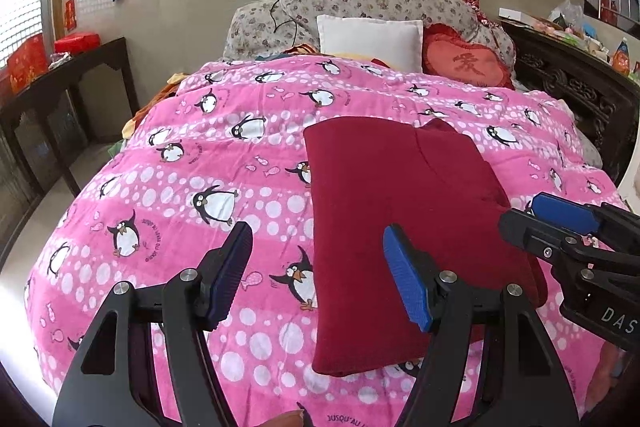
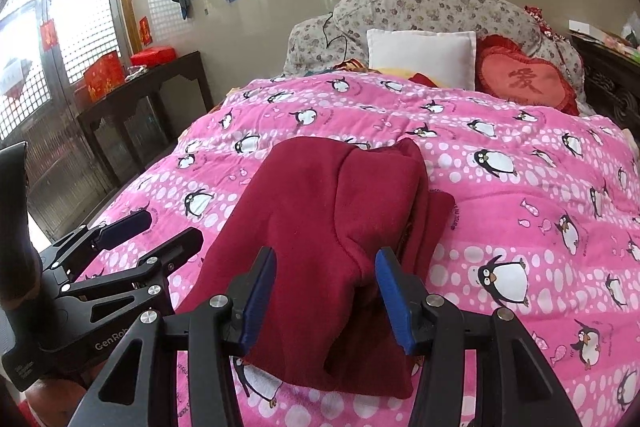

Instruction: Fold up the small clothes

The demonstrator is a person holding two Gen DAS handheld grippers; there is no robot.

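Observation:
A dark red garment [image 1: 392,211] lies folded into a long rectangle on the pink penguin quilt [image 1: 180,187]. My left gripper [image 1: 316,279] is open and empty, above the garment's near left edge. My right gripper [image 2: 326,301] is open and empty, its blue pads above the garment's [image 2: 320,227] near end, which looks bunched along its right side. The right gripper also shows at the right of the left wrist view [image 1: 560,223]. The left gripper shows at the left of the right wrist view [image 2: 136,239].
A white pillow [image 1: 370,41], a red heart cushion [image 1: 466,63] and floral bedding [image 1: 360,1] lie at the head of the bed. A dark side table [image 1: 60,87] with red boxes stands left. A carved dark cabinet [image 1: 572,83] stands right.

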